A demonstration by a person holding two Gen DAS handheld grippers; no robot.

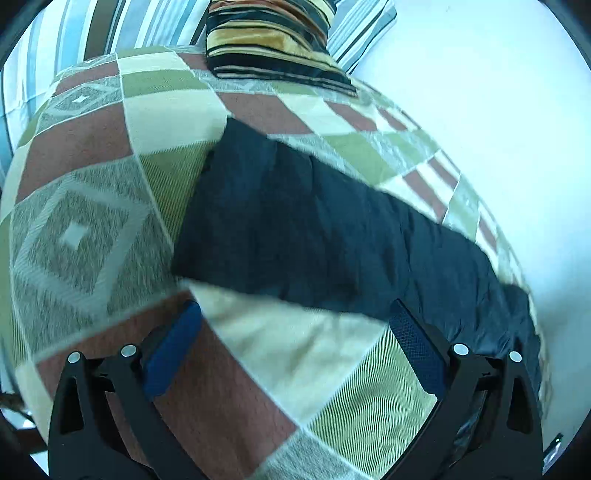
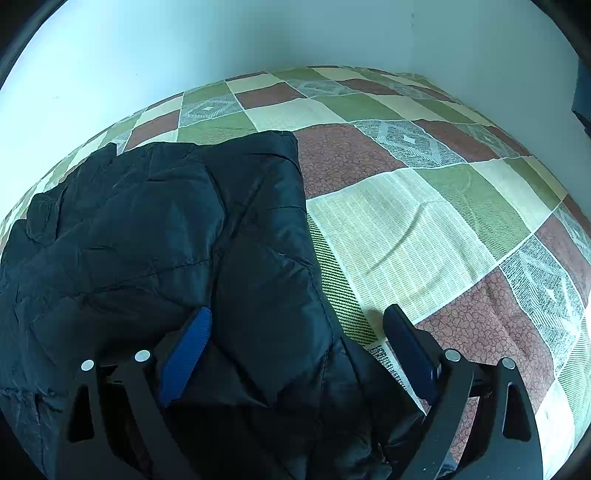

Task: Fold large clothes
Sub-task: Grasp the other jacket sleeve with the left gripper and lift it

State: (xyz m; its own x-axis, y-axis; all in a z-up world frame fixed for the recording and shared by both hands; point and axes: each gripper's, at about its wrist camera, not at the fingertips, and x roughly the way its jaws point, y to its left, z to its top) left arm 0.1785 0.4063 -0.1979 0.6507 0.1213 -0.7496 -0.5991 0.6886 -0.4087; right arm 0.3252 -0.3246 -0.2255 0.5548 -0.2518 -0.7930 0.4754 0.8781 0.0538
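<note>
A dark navy quilted jacket (image 1: 332, 236) lies folded on a patchwork bedspread (image 1: 92, 229). In the left wrist view my left gripper (image 1: 295, 314) stands open over the bedspread, just short of the jacket's near edge, with nothing between its blue pads. In the right wrist view the same jacket (image 2: 166, 240) fills the left half. My right gripper (image 2: 297, 317) hangs wide open over the jacket's right edge: the left pad is above the fabric, the right pad above the bedspread (image 2: 424, 229). Neither pad presses on the cloth.
A striped yellow and black pillow (image 1: 273, 40) lies at the head of the bed, with blue striped bedding (image 1: 110, 22) behind it. A pale wall (image 2: 258, 37) runs along the bed's far side.
</note>
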